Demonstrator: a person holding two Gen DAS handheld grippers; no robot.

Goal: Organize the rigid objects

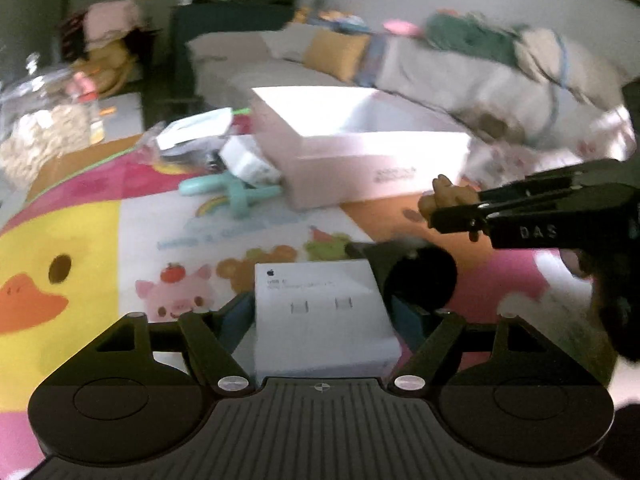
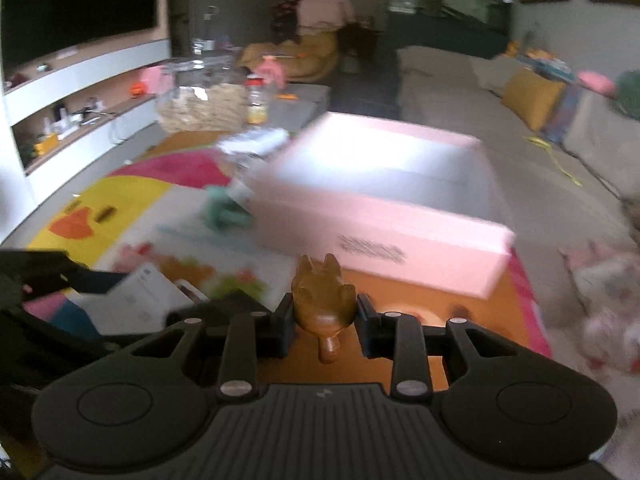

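The brown animal figure [image 2: 323,300] sits clamped between the jaws of the right gripper [image 2: 323,322], above the mat's orange part just short of the pink box [image 2: 384,216]. The pinch is narrow, so the figure could twist out (its rounded body gives little flat face) or strike the box's near wall if carried low. The left gripper [image 1: 320,312] has its jaws closed on a white carton [image 1: 320,312] over the play mat [image 1: 80,240]. Both tools are near each other, so they may bump. Open room lies over the box's mouth; a teal toy [image 1: 236,196] and clutter crowd its left side.
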